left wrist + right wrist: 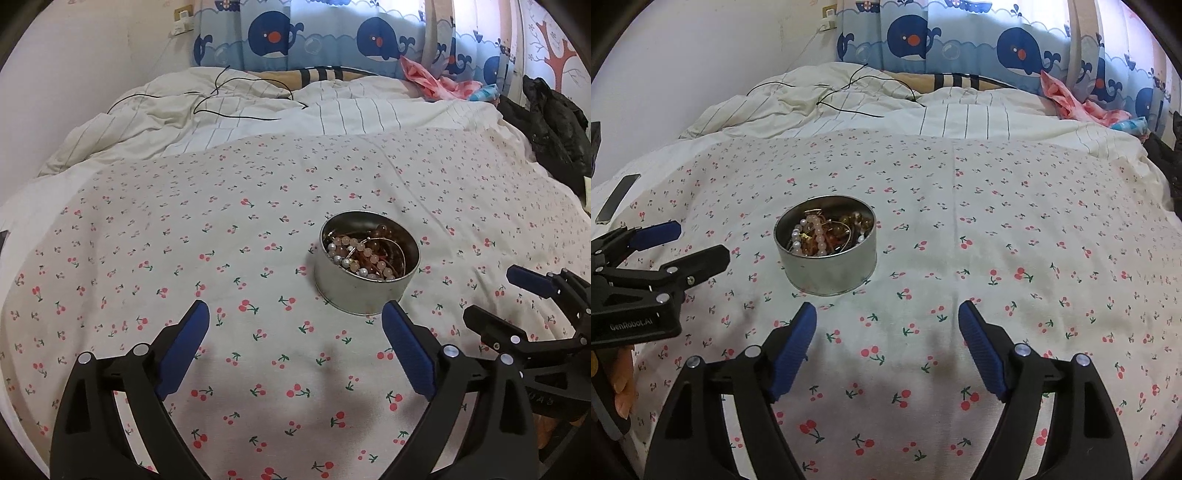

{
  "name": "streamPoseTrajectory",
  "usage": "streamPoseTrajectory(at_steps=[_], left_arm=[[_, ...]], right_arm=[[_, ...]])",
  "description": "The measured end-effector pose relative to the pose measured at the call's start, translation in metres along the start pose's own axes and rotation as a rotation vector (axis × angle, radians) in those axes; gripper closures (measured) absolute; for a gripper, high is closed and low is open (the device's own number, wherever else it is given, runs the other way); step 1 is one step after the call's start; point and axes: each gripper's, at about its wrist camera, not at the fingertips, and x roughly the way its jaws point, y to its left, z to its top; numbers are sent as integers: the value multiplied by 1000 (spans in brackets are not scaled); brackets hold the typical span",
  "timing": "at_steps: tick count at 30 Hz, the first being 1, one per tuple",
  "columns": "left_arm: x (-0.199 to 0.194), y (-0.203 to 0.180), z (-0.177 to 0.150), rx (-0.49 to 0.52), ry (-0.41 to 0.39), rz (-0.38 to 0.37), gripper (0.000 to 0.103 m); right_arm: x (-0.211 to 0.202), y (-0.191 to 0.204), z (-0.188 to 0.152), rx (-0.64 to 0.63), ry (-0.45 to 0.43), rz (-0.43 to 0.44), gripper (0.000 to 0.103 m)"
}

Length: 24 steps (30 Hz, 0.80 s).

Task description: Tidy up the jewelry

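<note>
**Both grippers empty, tin of jewelry ahead**

We note the tin [366, 263] stands upright on the bed's cherry-print sheet [221, 240], open-topped, holding a tangle of beaded bracelets [360, 254] and thin hoops. Nothing lies loose on the sheet, so we judge the sorting is either finished or not yet begun.

Left gripper [295, 347]: jaws spread wide, nothing between them, its right pad just beside the tin's near wall. Right gripper [888, 345]: jaws also well apart and empty, the tin ahead and to their left.

If pieces are to come out, we advise steadying the tin wall with the left jaws and lifting one strand at a time, slowly; the beads look entangled and may drag neighbours out.

Both grippers tilt downward toward the bed, side by side, the right gripper near the left one.
</note>
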Motion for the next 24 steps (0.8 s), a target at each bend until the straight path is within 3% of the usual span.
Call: streamPoseTrajectory(at_steps=[24], left_arm=[[-1,-2,0,5,-4,3,12]], right_arm=[[0,1,0,1,-1,-10,22]])
